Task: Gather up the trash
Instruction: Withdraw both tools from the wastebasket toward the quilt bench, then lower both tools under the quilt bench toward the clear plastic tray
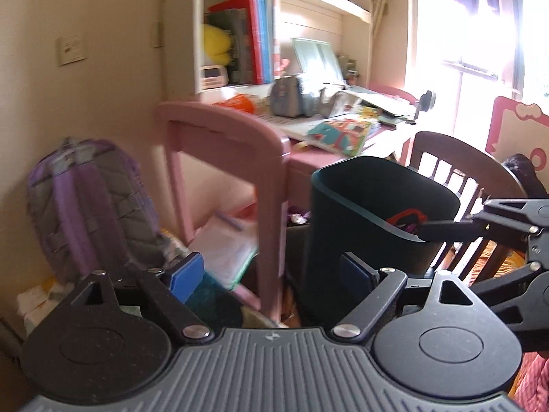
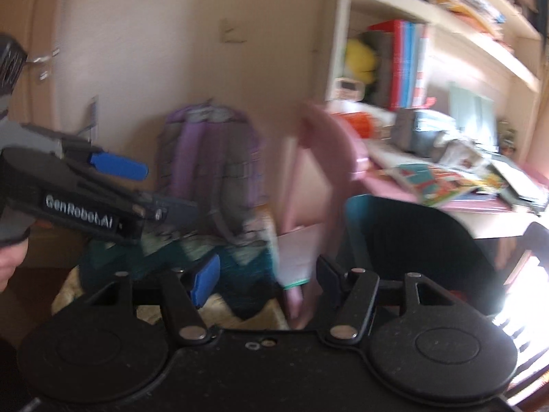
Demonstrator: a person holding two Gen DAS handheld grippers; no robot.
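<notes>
Trash bin first: in my left wrist view the dark teal plastic bin (image 1: 374, 213) stands on the floor, right of centre, just in front of my left gripper (image 1: 271, 273). Its blue-padded fingers (image 1: 185, 276) are spread wide and hold nothing. Inside the bin, near its right wall, I see something red and black (image 1: 408, 218), but I cannot tell what it is. My right gripper (image 1: 432, 231) comes in from the right edge, with one dark finger reaching over the rim of the bin. From this side I cannot tell how far its fingers are apart. Left of the bin stands a pink plastic chair (image 1: 226, 158), and further left a purple and grey backpack (image 1: 89, 206) leans at the wall. Behind is a pink desk (image 1: 329, 130) covered with books and papers, and a brown wooden chair (image 1: 459, 168) is at the right of the bin.

In my right wrist view, which is blurred, the same bin (image 2: 408, 237) is at the right, just beyond the right gripper (image 2: 264, 279), whose fingers stand wide with nothing between them. The left gripper (image 2: 116, 166) shows at the left edge, well apart from the bin. The backpack (image 2: 212, 158) is in the middle, at the wall.
</notes>
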